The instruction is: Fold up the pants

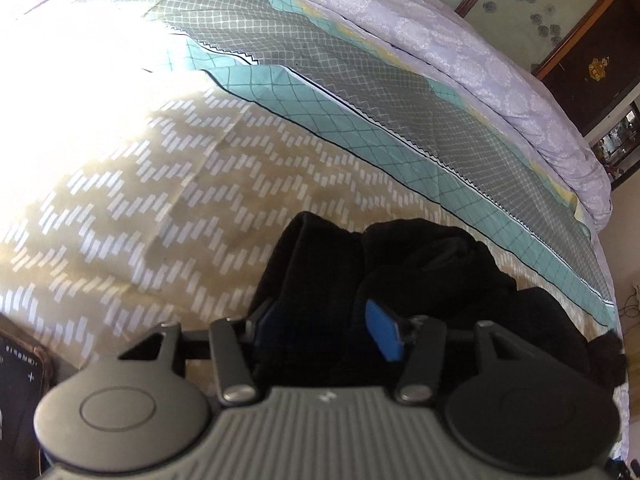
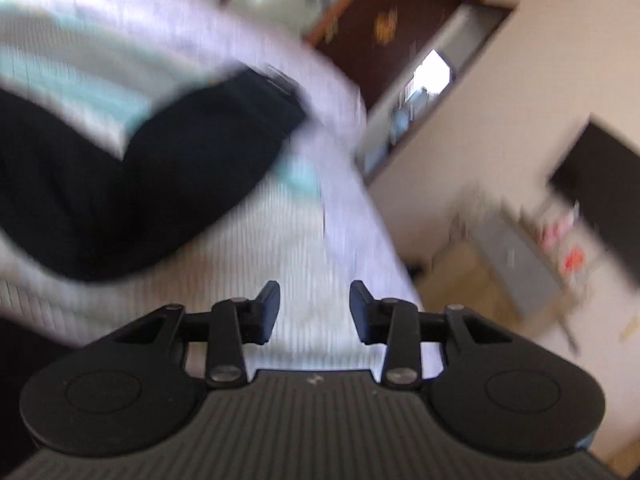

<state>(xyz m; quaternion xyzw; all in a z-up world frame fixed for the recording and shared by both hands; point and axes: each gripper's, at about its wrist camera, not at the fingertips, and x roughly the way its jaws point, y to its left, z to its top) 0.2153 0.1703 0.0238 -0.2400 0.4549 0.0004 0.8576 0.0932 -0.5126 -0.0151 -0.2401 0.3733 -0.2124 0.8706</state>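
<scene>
The black pants (image 1: 420,264) lie bunched on the patterned bed sheet (image 1: 160,200), close in front of my left gripper (image 1: 324,326). A thick fold of the black cloth runs between its fingers. The blue pad (image 1: 384,332) on the right finger shows bare and does not press on the cloth, so this gripper is open. In the blurred right wrist view the pants (image 2: 120,184) stretch across the left side of the bed. My right gripper (image 2: 315,308) is open above the pale sheet near the bed's edge, to the right of the pants, with nothing between its fingers.
A lilac duvet (image 1: 480,60) is rolled along the far side of the bed. Behind it stands a dark wooden cabinet (image 1: 592,52). A dark object (image 1: 20,368) sits at the lower left. Past the bed's edge, the right wrist view shows floor and a dark screen (image 2: 600,184).
</scene>
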